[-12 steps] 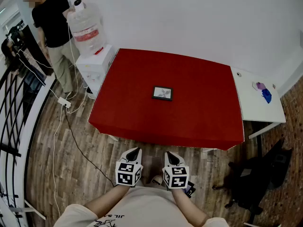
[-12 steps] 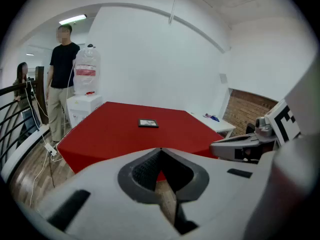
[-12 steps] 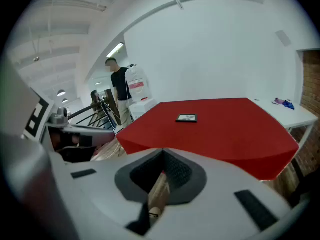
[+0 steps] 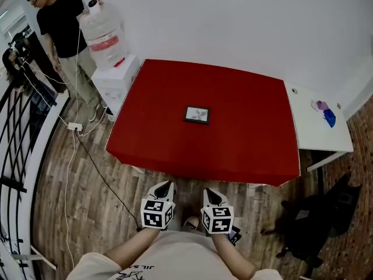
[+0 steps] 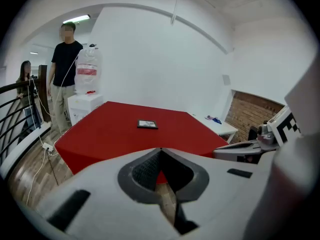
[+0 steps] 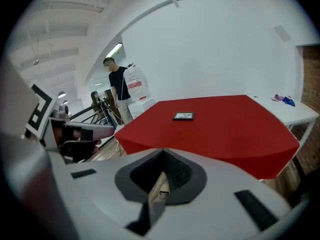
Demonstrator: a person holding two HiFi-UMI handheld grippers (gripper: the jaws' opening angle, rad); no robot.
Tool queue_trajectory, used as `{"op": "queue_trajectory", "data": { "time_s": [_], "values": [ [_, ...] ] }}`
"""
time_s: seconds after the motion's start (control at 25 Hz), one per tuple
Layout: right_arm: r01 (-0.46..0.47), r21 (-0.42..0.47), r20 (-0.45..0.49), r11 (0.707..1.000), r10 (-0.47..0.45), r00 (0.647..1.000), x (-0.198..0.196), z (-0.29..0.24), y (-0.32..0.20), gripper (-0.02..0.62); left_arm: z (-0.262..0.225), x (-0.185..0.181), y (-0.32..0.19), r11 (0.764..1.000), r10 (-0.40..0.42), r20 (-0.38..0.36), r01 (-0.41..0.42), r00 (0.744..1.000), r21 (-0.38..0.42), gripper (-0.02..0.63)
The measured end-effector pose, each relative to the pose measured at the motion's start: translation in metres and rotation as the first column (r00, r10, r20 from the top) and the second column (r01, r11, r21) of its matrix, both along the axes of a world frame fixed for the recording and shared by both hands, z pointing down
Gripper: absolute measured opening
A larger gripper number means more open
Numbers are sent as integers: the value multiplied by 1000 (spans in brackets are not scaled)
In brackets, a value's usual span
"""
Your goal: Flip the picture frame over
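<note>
Our left gripper (image 5: pixel 160 152) has its jaws pressed together with nothing between them; through the notch behind them we see only the red desk edge and the floor. Our right gripper (image 6: pixel 162 152) is the same, its jaws closed tight and empty. In the head view the left gripper (image 4: pixel 166 185) and the right gripper (image 4: pixel 208 191) sit side by side close to our body, each pointing forward and somewhat down over the brown wooden plank floor (image 4: pixel 87 214), short of the desk's near edge.

Ahead of us stands the large desk covered in red cloth (image 4: pixel 245 139). The small black rectangular picture frame (image 4: pixel 198 115) lies flat near its middle with its pale pictured side up, well apart from both grippers. It shows in the left gripper view (image 5: pixel 147 124) and the right gripper view (image 6: pixel 183 116) as a dark rectangle alone on the red surface.

Just beside the desk on the right is a narrow white side table (image 4: pixel 315 136) with a small blue object (image 4: pixel 328 117) on it. At the desk's far left corner a white water dispenser (image 4: pixel 119 77) carries a clear bottle with a red label (image 4: pixel 106 38). A person in a black shirt (image 4: pixel 61 22) stands next to it, one hand at the bottle's top. A white cable with a power strip (image 4: pixel 74 126) runs across the floor, and a black railing (image 4: pixel 14 144) lines the left edge.
</note>
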State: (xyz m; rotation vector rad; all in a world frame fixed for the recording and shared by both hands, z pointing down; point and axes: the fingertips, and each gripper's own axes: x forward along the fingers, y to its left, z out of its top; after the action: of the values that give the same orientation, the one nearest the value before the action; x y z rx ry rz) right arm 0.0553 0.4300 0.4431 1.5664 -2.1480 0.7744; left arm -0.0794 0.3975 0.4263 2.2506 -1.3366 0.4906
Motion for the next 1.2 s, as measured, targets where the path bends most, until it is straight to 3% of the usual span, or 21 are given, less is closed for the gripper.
{"op": "queue_trajectory", "data": {
  "time_s": [0.48,0.84,1.2],
  "values": [
    [-34,-16,-15,999,33,999,9,13,-97,5,12,10,-106,1000,26,-22,-26,999,-12,5],
    [-73,-18,-24,997,73,997,-7,10,-213,5,10,-10,-225,998,66,-19,-66,998,-13,6],
    [-103,-12,-35,995,102,994,-26,5,-285,5,6,-25,-292,994,108,-22,-108,994,-15,6]
  ]
}}
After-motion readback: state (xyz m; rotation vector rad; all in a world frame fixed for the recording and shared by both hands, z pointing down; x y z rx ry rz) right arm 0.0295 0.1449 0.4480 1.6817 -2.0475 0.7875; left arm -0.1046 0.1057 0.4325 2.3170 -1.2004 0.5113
